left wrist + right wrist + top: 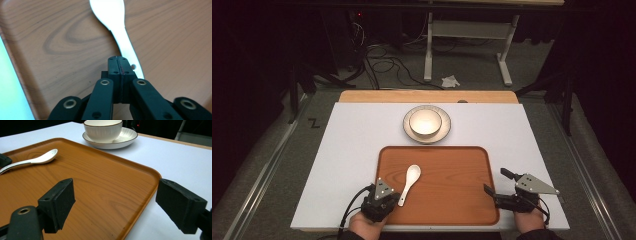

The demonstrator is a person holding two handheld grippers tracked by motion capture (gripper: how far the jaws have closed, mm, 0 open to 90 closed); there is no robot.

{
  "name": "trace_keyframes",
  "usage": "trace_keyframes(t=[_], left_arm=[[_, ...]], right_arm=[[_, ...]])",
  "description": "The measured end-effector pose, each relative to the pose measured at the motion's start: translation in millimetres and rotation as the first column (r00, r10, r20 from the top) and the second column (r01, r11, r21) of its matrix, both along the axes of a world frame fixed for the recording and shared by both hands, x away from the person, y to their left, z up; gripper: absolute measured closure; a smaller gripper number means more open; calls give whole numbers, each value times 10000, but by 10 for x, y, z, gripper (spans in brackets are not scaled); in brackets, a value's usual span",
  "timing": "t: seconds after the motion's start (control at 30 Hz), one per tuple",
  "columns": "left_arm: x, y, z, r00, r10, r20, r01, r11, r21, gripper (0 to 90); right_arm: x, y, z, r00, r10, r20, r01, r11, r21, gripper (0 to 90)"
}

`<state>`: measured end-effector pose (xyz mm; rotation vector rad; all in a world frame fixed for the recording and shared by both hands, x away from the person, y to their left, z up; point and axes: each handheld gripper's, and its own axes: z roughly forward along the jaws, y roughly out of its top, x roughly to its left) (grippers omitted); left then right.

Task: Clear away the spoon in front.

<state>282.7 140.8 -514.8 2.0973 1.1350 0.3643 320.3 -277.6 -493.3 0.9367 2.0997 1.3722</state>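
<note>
A white ceramic spoon (410, 179) lies on the left half of a wooden tray (447, 185), bowl end pointing away from me. My left gripper (395, 197) is over the near end of its handle. In the left gripper view the jaws meet flat, the left gripper (120, 61) is shut, and the spoon (112, 15) runs past its tip on the tray (62, 50). I see nothing between the pads. My right gripper (498, 182) stands open at the tray's right edge. In the right gripper view the right gripper (115, 195) has its jaws either side of the tray (100, 182) rim.
Beyond the tray a white bowl (425, 121) sits on a ribbed saucer (447, 131) on the white tabletop (352, 150). A wooden strip (427, 96) edges the far side. The floor behind has cables (382, 65), a table frame (428, 55) and a crumpled paper (450, 81).
</note>
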Motion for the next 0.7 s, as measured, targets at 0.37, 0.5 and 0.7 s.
trace_keyframes(t=[0.37, 0.5, 0.7], left_arm=[[-44, -124, 5, 9982, -603, -29, 603, 9982, -80, 900], [-47, -152, 10, 9968, -801, -17, 800, 9966, -187, 900], [-40, -184, -2, 9949, -1000, -99, 997, 9945, -308, 900]], right_arm=[[1, 4, -1, 10000, 11, 4, -11, 10000, -16, 164], [2, 7, -3, 10000, 21, -14, -21, 10000, -27, 164], [4, 8, -4, 10000, 26, -28, -26, 10000, -41, 163]])
